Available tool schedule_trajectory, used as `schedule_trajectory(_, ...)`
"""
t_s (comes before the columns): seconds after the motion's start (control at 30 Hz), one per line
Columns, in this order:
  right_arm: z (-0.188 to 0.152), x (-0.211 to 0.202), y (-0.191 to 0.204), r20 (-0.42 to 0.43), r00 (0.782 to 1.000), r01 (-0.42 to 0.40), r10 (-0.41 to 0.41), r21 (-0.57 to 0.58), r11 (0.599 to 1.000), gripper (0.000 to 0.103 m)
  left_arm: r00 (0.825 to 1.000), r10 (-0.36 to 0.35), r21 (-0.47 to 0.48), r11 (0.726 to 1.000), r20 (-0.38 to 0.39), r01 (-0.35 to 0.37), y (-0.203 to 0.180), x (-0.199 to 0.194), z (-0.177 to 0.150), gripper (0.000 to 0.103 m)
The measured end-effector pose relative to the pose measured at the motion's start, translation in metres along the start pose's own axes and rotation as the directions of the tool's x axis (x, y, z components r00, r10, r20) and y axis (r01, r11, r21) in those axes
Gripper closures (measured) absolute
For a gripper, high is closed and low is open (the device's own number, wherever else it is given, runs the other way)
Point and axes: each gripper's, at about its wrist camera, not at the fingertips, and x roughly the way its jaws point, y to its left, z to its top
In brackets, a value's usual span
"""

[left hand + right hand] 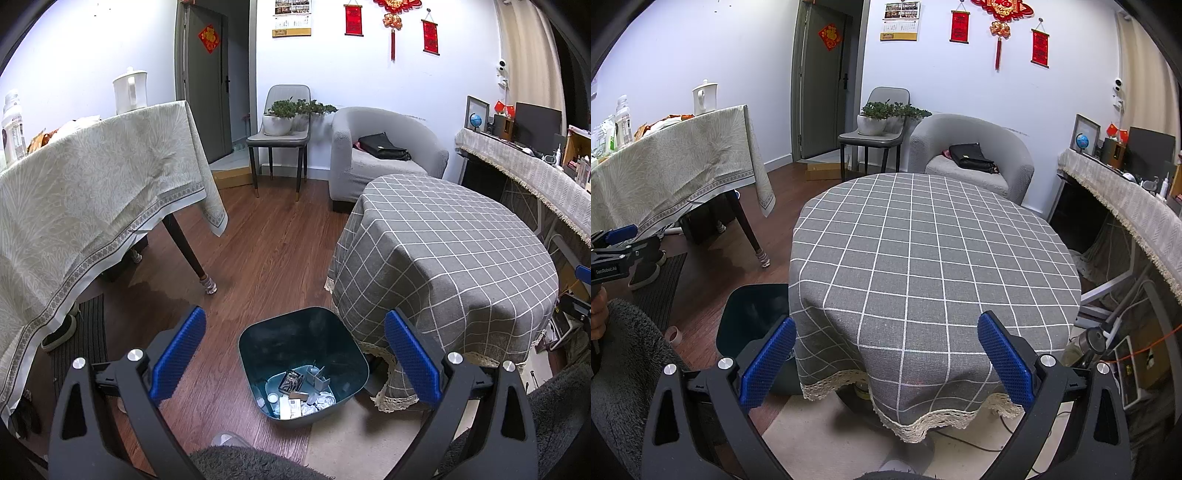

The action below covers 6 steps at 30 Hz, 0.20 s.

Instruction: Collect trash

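Nearest of all, the left gripper (293, 356) hangs with its blue pads spread wide and nothing between them, directly above a dark teal bin (303, 365) on the wooden floor. The bin stands just beside the near left edge of the round table (461, 254), which wears a grey checked cloth with a lace fringe. At the bottom of the bin lies the trash (299, 397): crumpled white paper, a small dark carton, a few pale scraps. A fuzzy dark sleeve (554, 417) edges in at the near right of that view.

The right gripper (886, 358) is likewise released, its pads wide apart and holding nothing, poised over the near rim of the same table (934, 258), whose top is bare cloth. From this side the bin (750, 317) shows only partly, tucked to the left of the table's drape.

Further left stands a taller table (85, 192) under a pale patterned cloth, with a white kettle (130, 90) on its far end. Beyond the round table sit a grey armchair (384, 147) with a black bag (384, 146) on its seat, and a chair (280, 129) bearing a potted plant (286, 114) against the far wall.
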Motion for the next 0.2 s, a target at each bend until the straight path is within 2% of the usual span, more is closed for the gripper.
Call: schedule_trajectory(0.2,0.0,0.0,-0.0004,-0.001,1.0,0.0,0.0,0.0,1.0,0.004,1.0,0.003,-0.007,1.0,-0.004,-0.003,0.002,0.0013,0.0024,0.004)
